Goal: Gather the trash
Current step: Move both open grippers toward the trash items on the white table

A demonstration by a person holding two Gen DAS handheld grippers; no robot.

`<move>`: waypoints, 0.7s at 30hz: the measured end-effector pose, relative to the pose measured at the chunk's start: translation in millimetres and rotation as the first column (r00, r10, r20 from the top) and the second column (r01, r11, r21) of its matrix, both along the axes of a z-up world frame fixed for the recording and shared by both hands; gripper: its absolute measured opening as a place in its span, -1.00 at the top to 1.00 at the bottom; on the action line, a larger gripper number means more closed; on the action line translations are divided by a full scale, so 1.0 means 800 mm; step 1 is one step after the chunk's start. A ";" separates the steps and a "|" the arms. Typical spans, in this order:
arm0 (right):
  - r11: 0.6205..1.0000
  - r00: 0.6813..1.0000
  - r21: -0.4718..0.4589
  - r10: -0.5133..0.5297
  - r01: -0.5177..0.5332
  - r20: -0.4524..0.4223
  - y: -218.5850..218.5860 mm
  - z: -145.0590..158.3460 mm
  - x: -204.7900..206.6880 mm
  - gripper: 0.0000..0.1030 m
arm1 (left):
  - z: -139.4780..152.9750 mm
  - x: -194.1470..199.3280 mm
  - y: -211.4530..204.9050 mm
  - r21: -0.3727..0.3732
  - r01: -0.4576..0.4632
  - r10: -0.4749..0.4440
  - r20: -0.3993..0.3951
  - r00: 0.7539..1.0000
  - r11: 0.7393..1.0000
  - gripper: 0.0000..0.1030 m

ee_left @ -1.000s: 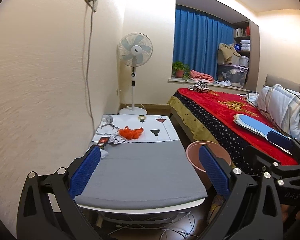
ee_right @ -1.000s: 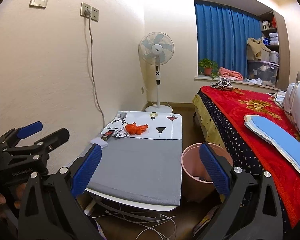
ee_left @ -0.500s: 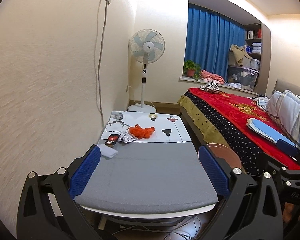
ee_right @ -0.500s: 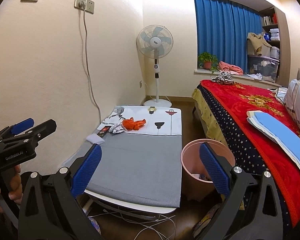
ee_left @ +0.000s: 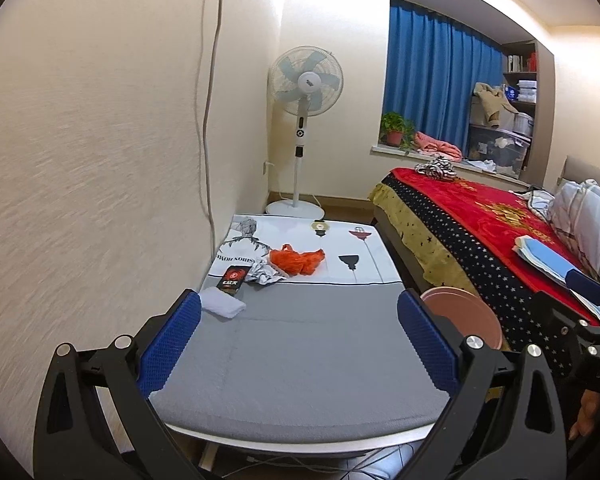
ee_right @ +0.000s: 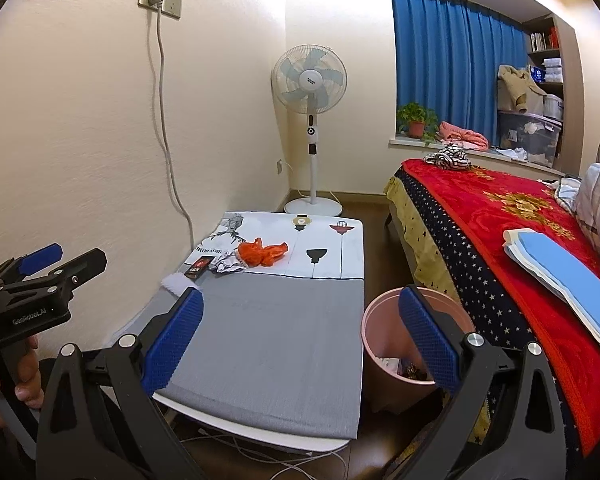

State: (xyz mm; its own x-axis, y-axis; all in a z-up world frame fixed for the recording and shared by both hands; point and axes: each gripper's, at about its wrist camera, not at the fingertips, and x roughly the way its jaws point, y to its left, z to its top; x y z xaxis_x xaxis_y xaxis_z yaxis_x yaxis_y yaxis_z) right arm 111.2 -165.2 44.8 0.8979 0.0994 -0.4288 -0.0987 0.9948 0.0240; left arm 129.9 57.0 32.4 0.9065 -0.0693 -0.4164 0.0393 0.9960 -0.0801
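On the low table (ee_left: 300, 352) lie an orange plastic bag (ee_left: 298, 261), a crumpled white wrapper (ee_left: 266, 273), a black-and-red packet (ee_left: 232, 278) and a white tissue wad (ee_left: 223, 306), all at its far left. My left gripper (ee_left: 298, 344) hangs open over the near grey half, well short of them. The right wrist view shows the same bag (ee_right: 264, 253), wrapper (ee_right: 228, 264), packet (ee_right: 199, 268) and tissue (ee_right: 176, 282). My right gripper (ee_right: 300, 340) is open and empty above the table's near right corner and the pink bin (ee_right: 384, 344).
The pink bin (ee_left: 466, 318) stands on the floor between table and bed (ee_left: 480, 224) and holds some scraps. A standing fan (ee_left: 306, 84) is behind the table. The wall runs along the table's left side. A hand (ee_right: 28, 376) holds the left gripper (ee_right: 80, 254). Cables lie under the table.
Both views have crept forward toward the table. The left view has swung left, so the bin sits further right behind its right finger. Both grippers stay open.
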 end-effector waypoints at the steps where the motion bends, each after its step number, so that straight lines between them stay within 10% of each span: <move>1: 1.000 1.000 -0.001 0.000 0.000 -0.001 0.000 0.000 0.003 -0.87 | -0.001 0.005 0.002 0.004 -0.008 0.008 0.000 1.000 1.000 -0.85; 21: 1.000 0.999 0.001 0.013 -0.013 -0.037 0.015 -0.017 0.161 -0.87 | -0.003 0.129 0.040 0.040 -0.160 0.159 0.010 0.987 0.986 -0.85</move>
